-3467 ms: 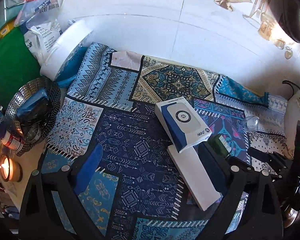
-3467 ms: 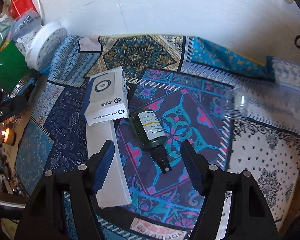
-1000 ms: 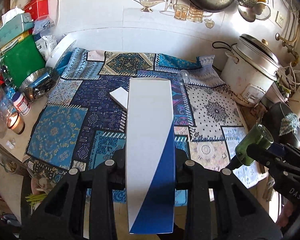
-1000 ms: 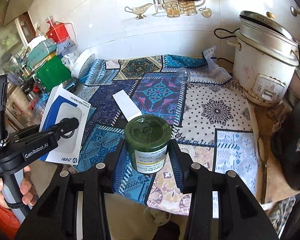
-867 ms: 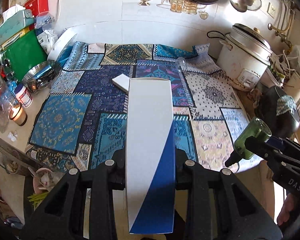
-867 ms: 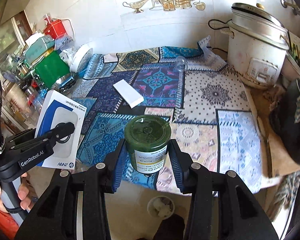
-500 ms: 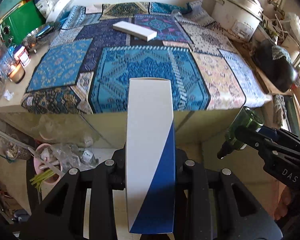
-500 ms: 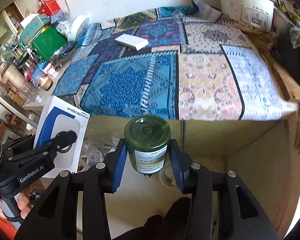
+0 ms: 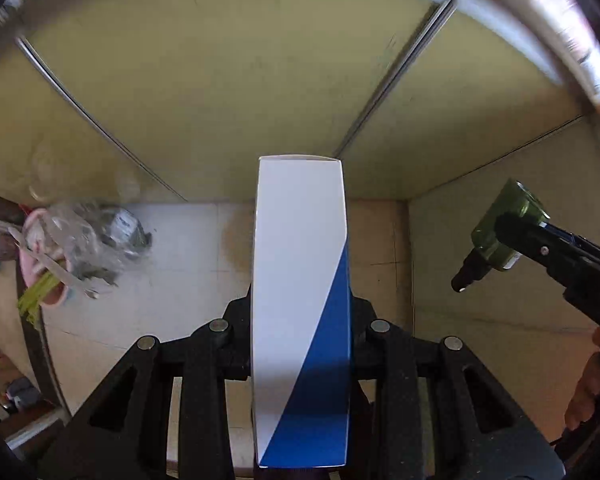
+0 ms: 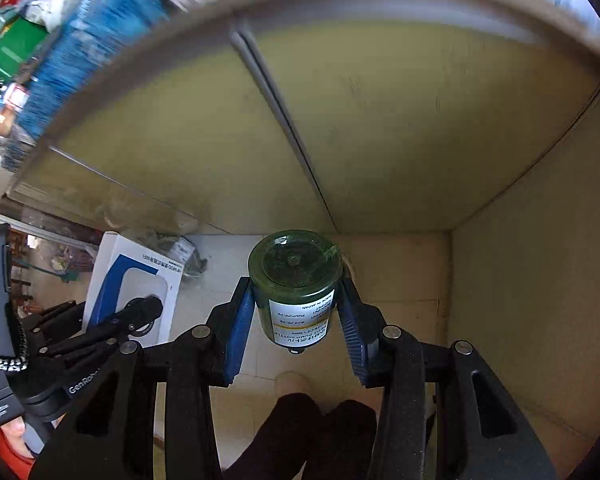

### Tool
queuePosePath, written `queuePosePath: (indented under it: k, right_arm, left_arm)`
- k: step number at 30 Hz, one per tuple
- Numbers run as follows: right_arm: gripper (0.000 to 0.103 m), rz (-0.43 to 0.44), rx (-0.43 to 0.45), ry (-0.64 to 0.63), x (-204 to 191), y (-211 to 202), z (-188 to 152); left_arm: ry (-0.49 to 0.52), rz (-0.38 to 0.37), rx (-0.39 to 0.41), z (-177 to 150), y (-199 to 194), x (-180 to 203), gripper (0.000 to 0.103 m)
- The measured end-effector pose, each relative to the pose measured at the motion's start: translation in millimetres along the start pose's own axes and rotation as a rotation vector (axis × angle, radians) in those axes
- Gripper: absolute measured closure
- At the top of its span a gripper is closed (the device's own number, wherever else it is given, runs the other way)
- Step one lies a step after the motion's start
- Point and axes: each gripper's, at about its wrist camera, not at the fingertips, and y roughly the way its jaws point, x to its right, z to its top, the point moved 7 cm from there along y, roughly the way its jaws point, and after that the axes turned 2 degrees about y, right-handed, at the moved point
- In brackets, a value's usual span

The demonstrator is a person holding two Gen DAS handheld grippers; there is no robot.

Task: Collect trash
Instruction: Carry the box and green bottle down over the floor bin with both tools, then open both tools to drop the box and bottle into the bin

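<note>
We've got both loads in the air: our left hand-held gripper (image 9: 300, 344) is clamped tight on the narrow edges of the white-and-blue box (image 9: 300, 280), which juts well ahead of the fingers, and our right hand-held gripper (image 10: 296, 320) is closed around the green pump bottle (image 10: 294, 288), its blue pads (image 10: 236, 332) pressing the labelled sides with the base facing us and the nozzle pointing back down. Ahead of both lie the tiled floor (image 9: 204, 248) and the yellow cabinet front (image 9: 240, 80) under the tabletop. Off to the left of the left gripper sits a pink bin (image 9: 40, 256) stuffed with clear plastic and scraps, which we judge to be where this trash is headed. The risks from here: the bottle is round and smooth, so it could twist or slip out if we swing fast; the long box could clip the cabinet; and that bin looks full, so a drop may bounce out onto the floor.
</note>
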Motion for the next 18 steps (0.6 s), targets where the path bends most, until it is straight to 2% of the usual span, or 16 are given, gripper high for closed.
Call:
queuePosePath:
  k: [8,13,18]
  right_arm:
    - [0.064,-0.003,-0.048,0.029,52,144,-13]
    - [0.064,0.045,-0.069,0.054,60,222,-20]
    - [0.064,0.055,-0.101,0.061,66,288,-30]
  left_arm:
    - [-0.073,-0.056,-0.055,-9,161,-17,0.072]
    - [-0.108,-0.090,-0.080,-17,264,-37,0.072]
    - [-0.193,-0.130,-0.125,-30,348,-54,0.072]
